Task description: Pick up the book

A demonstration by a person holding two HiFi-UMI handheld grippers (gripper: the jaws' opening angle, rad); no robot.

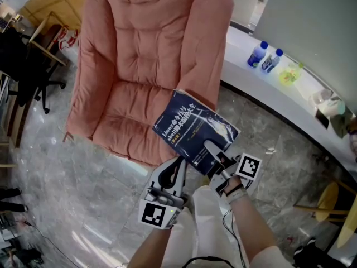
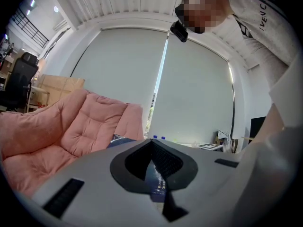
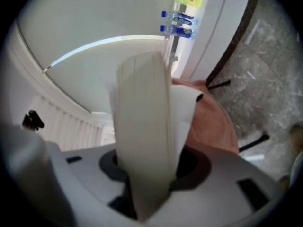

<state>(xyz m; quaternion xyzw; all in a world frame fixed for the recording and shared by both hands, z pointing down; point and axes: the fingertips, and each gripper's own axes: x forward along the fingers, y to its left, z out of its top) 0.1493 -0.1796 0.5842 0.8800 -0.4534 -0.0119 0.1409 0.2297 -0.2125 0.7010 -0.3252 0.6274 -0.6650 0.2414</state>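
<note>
Over the front corner of the pink quilted armchair (image 1: 139, 54) and the grey marble floor (image 1: 83, 194), the dark blue paperback book (image 1: 192, 130) is held tilted; your right gripper (image 1: 215, 152) is clamped on its near lower edge, the cream page edges (image 3: 142, 126) standing between the jaws; your left gripper (image 1: 179, 163) sits just beside the book's near left edge, jaws closed tip to tip on nothing; blue cover shows through the slit behind them.
</note>
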